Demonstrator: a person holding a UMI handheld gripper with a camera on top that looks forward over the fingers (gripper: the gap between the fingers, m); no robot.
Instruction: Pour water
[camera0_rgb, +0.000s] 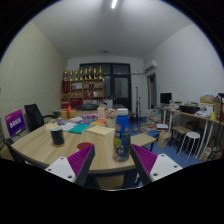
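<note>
A tall clear bottle (122, 137) with a blue cap and a blue label stands upright near the front edge of the wooden table (45, 148). It is just beyond my gripper (113, 158), on the line of the gap between the fingers, and nothing touches it. Both purple pads (82, 159) stand wide apart, so the gripper is open and empty. A dark cup (57, 135) sits on the table off to the left of the bottle, farther from the fingers.
Papers, a teal sheet (77, 128) and small boxes (100, 114) litter the table behind the bottle. Chairs (34, 117) ring it. A shelf (84, 86) stands against the far wall, a desk with a monitor (166, 99) to the right, and a white stool (189, 142).
</note>
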